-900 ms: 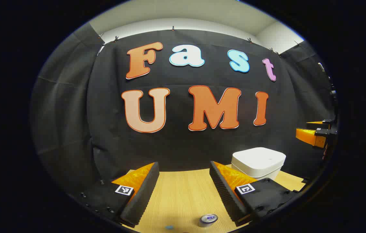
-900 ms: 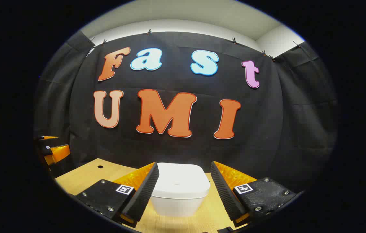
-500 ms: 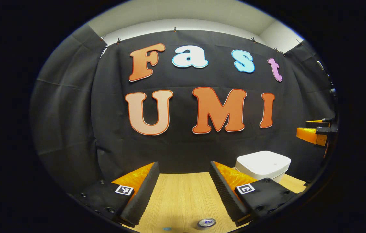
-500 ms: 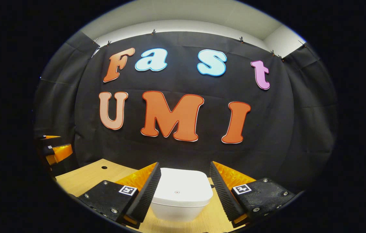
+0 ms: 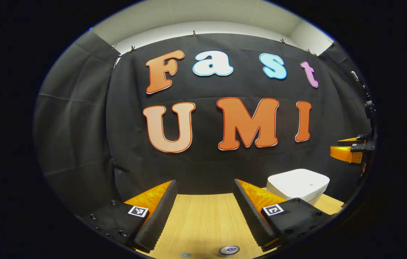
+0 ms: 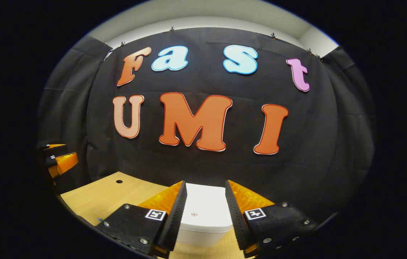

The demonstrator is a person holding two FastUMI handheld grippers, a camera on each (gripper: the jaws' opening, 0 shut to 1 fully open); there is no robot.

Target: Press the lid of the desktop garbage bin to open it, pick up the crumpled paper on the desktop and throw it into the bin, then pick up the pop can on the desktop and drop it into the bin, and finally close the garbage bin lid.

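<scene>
- Overhead I see a pale ceiling strip (image 5: 203, 14) above black cloth walls (image 5: 73, 136) pinned up with small clips, and below them a light wooden desktop (image 5: 203, 219) with straight grain.
- My left gripper (image 5: 203, 208) hangs over bare wood with its jaws spread wide and nothing between them.
- At the bottom edge of the left gripper view stands the silver pop can (image 5: 229, 250), seen from its top, close below that gripper; a small blue mark (image 5: 186, 255) sits on the wood just to the can's left.
- The white rounded-square plastic garbage bin (image 5: 298, 184) stands toward the right of that view, near the back cloth, lid down and flat.
- Beyond it, at the far right edge, I can make out my right gripper (image 5: 349, 151), held higher than the bin's lid.
- From the right gripper view, the right gripper (image 6: 203, 212) sits in line with the bin (image 6: 203, 212), its jaws apart but narrower than the left's, the lid showing in the gap. Whether a finger touches the lid I cannot tell.
- A tiny red dot (image 6: 194, 214) marks the lid's top here.
- This view also gives me a small dark round hole (image 6: 118, 181) in the desktop (image 6: 99, 198) at left, and the left gripper (image 6: 57, 160) at the far left edge.
</scene>
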